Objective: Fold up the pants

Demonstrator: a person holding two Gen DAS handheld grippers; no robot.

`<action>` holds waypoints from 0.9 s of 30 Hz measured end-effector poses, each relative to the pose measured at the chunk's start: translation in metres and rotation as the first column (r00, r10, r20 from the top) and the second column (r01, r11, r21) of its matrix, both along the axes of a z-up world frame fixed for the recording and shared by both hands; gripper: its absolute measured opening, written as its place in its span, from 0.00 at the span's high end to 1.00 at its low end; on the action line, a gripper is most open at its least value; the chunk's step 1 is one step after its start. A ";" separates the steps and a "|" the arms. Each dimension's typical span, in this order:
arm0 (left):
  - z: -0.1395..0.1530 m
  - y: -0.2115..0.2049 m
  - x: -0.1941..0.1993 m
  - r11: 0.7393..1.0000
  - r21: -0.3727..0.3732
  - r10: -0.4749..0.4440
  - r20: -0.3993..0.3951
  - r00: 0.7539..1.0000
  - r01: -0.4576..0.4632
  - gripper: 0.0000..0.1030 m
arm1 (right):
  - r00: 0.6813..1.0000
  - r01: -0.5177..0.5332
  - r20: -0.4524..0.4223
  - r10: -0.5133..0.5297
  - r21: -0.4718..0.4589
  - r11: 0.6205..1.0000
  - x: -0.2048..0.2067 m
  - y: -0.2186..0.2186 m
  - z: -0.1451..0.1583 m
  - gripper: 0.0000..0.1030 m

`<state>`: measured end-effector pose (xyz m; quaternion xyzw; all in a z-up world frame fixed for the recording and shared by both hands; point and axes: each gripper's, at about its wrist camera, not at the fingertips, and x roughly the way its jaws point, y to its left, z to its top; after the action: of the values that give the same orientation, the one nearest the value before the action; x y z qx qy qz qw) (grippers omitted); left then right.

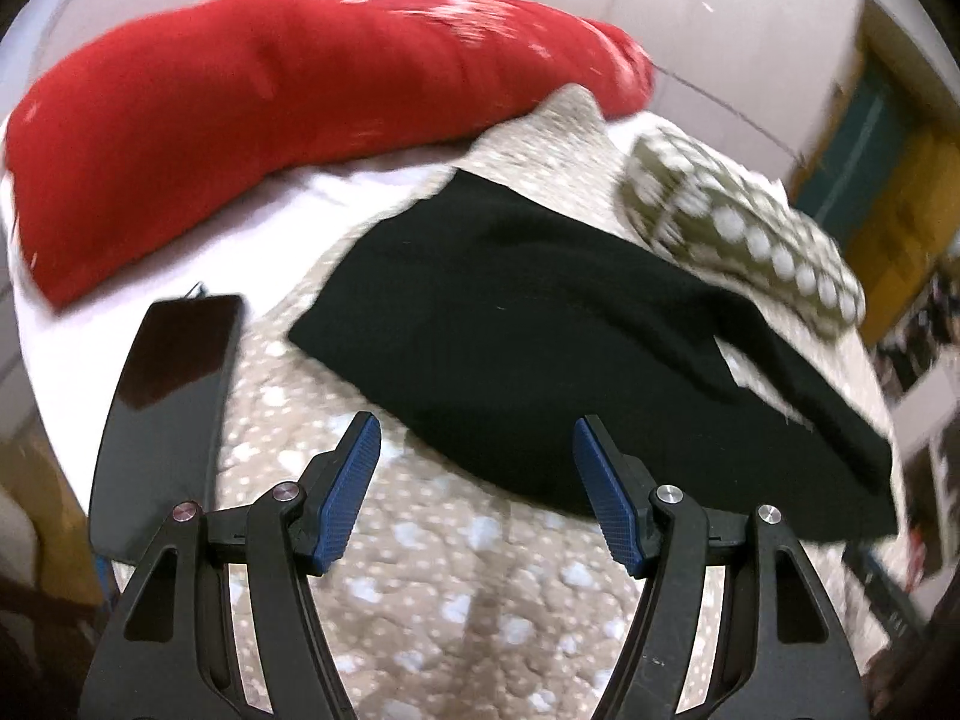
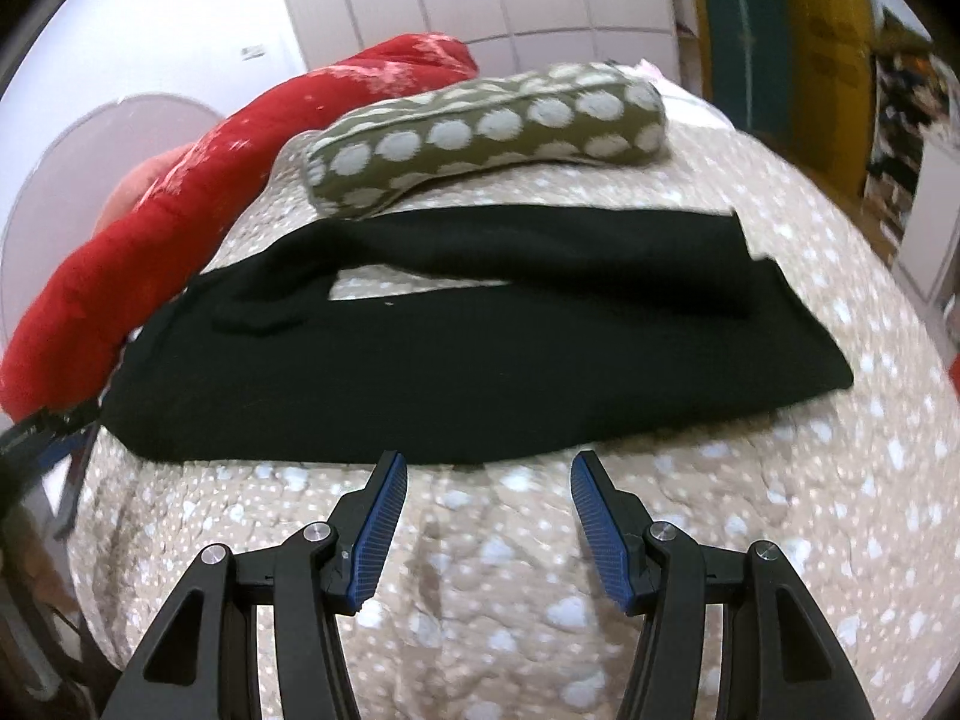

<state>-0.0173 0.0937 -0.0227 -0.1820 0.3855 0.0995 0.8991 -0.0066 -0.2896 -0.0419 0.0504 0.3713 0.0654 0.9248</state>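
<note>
Beige quilted bedspread point(image 2: 750, 396), pale blotches, puckered surface. Long red bolster point(image 1: 252, 114), plush, along far left edge. Black pants point(image 2: 456, 360), matte knit, laid flat mid-bed, legs doubled over with a sliver of spread showing between. Olive cylindrical pillow point(image 2: 486, 132), white dots, just beyond pants. Glossy black phone point(image 1: 168, 396), flat, left. Left gripper point(image 1: 477, 468) and right gripper point(image 2: 489, 504): ribbed blue pads spread apart, empty, above spread near pants' front edge.
</note>
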 end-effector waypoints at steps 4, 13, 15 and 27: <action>-0.017 0.017 0.007 0.996 -0.071 0.051 -0.043 0.998 -0.054 0.35 | 0.999 0.019 -0.028 -0.017 0.061 0.998 0.004 -0.012 -0.009 0.46; -0.045 0.018 0.055 0.987 -0.150 0.038 -0.092 0.995 -0.051 0.35 | 0.997 0.064 -0.053 -0.051 0.288 0.955 0.043 -0.019 -0.029 0.48; -0.047 0.016 0.064 0.987 -0.154 0.022 -0.085 0.996 -0.035 0.40 | 0.997 0.077 -0.055 -0.063 0.321 0.944 0.053 -0.020 -0.031 0.65; 0.003 0.011 0.037 0.989 -0.124 -0.090 -0.016 0.996 0.087 0.91 | 0.999 -0.016 0.036 0.006 0.283 0.959 0.012 -0.019 0.010 0.96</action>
<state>0.0193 0.1052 -0.0196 -0.2186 0.4084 0.0376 0.8855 0.0050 -0.3082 -0.0320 0.1792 0.3425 0.1240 0.9139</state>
